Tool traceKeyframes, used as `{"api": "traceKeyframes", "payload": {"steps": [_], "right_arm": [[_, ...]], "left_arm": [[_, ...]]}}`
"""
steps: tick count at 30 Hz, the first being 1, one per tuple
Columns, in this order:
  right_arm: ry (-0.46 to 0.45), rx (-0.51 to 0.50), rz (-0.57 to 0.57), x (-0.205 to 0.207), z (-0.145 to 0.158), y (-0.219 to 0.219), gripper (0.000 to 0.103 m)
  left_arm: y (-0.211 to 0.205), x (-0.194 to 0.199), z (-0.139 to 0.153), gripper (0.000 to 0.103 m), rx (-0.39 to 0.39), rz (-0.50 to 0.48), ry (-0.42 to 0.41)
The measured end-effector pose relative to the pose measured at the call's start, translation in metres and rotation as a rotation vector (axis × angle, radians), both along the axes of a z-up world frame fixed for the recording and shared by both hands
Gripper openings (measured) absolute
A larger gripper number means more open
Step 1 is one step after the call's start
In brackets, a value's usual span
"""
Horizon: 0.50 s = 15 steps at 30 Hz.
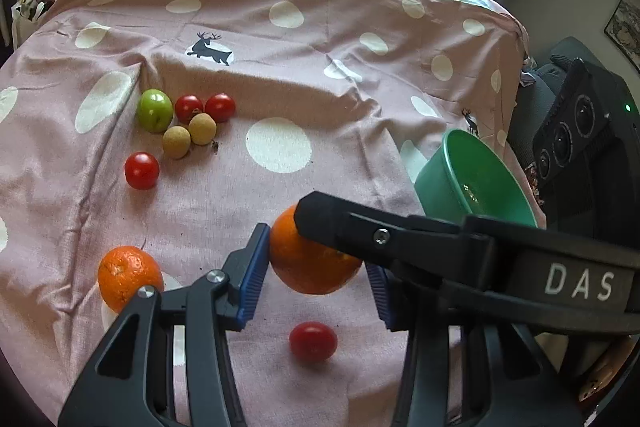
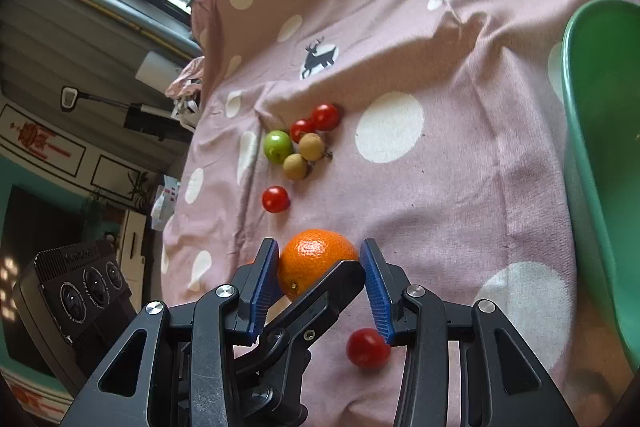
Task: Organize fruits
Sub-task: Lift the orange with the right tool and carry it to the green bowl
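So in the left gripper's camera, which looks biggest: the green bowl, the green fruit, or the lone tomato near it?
Largest to smallest as they look:
1. green bowl
2. green fruit
3. lone tomato
The fruit and tomato look close in size, so that order is unsure. The bowl is partly hidden.

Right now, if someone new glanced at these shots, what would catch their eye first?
Probably the big orange front and centre, sitting between both sets of tongs, the left and the right, which crowd it from both sides. Next, the green bowl at the right edge of the pink spotted cloth, and the small fruit cluster further back.
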State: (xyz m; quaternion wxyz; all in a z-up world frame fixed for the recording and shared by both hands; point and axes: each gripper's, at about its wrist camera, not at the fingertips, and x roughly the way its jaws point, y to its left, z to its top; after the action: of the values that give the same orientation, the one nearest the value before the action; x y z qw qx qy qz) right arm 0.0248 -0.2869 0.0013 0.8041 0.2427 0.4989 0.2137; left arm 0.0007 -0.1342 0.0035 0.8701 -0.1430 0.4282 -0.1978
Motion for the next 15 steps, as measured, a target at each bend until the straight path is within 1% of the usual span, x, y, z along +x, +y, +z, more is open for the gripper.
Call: {"api": "traceKeyframes", "payload": {"steps": [4,8,15], "right_arm": [[-0.043,0.001,-0.003,-0.007,0.014,0.002,0.046],[-0.076,0.006,-0.008,-0.013,0.024,0.002,0.046],[-0.110,0.019,-0.008,-0.018,0.035,-0.001,0.046]], "left_arm": [[0.000,-0.006,0.013,0.045,0.002,0.004,-0.040],[0.000,-0.011,0.021,0.045,-0.004,0.010,-0.062],[-0.005,-0.019,0.034,0.045,0.009,0.016,-0.100]]}}
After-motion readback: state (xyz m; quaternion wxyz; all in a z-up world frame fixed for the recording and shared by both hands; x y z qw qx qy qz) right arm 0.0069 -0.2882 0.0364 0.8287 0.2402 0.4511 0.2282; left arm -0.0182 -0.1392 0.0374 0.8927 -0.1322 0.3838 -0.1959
